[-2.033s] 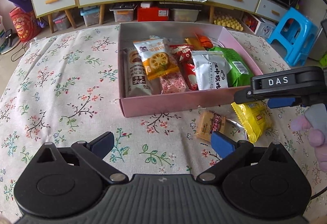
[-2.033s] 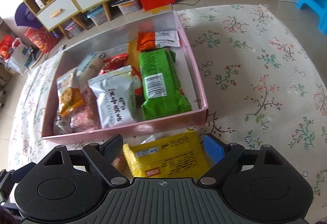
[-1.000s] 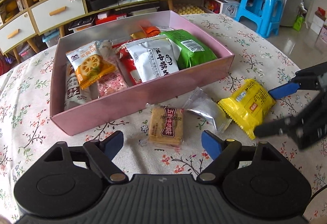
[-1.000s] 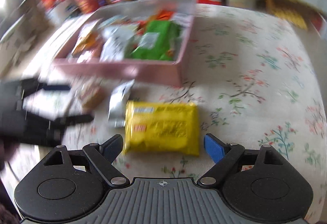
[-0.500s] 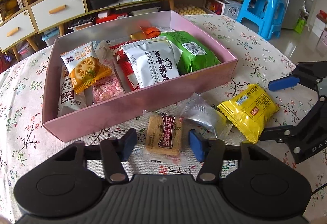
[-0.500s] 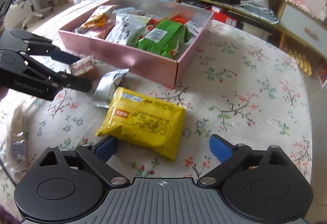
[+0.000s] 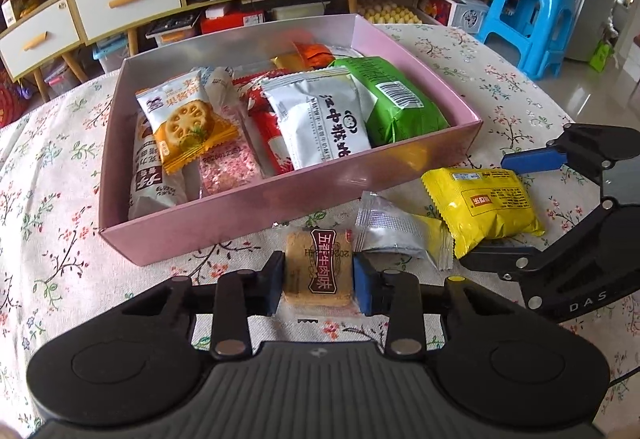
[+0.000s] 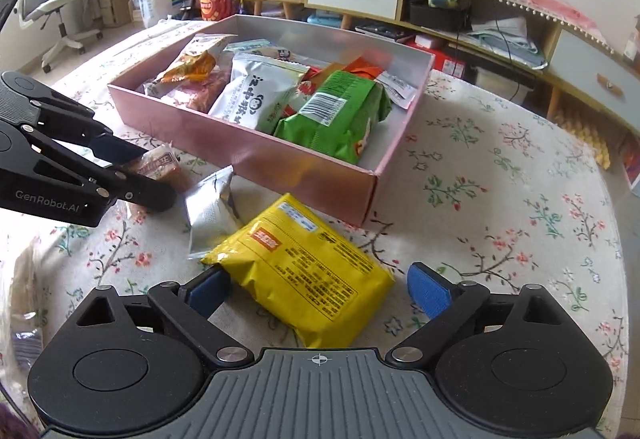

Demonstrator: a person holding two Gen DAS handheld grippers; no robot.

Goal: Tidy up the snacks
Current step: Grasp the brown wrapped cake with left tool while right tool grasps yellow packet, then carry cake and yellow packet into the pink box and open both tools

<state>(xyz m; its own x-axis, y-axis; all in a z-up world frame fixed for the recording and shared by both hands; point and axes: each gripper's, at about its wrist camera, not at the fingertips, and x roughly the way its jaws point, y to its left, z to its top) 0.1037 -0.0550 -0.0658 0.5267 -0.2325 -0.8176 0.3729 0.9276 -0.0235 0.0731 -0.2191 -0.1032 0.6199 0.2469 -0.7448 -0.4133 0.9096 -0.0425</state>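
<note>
Your left tool (image 7: 319,281) is closing its jaws on the small brown biscuit in clear wrap (image 7: 318,267), pads now pressing both sides; a second ago they were standing wide around it, so it is ready to lift into the pink cardboard box (image 7: 280,195). Your right tool (image 8: 316,289) is closing slightly, jaws wide apart, straddling the yellow foil snack packet (image 8: 308,271) on the floral desk (image 8: 500,199), where earlier it was hovering further back.

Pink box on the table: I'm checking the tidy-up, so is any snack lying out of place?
Yes. Three packets lie on the floral tablecloth outside the pink cardboard box: a brown biscuit packet, a crumpled silver foil wrapper and a yellow plastic snack bag.
</note>
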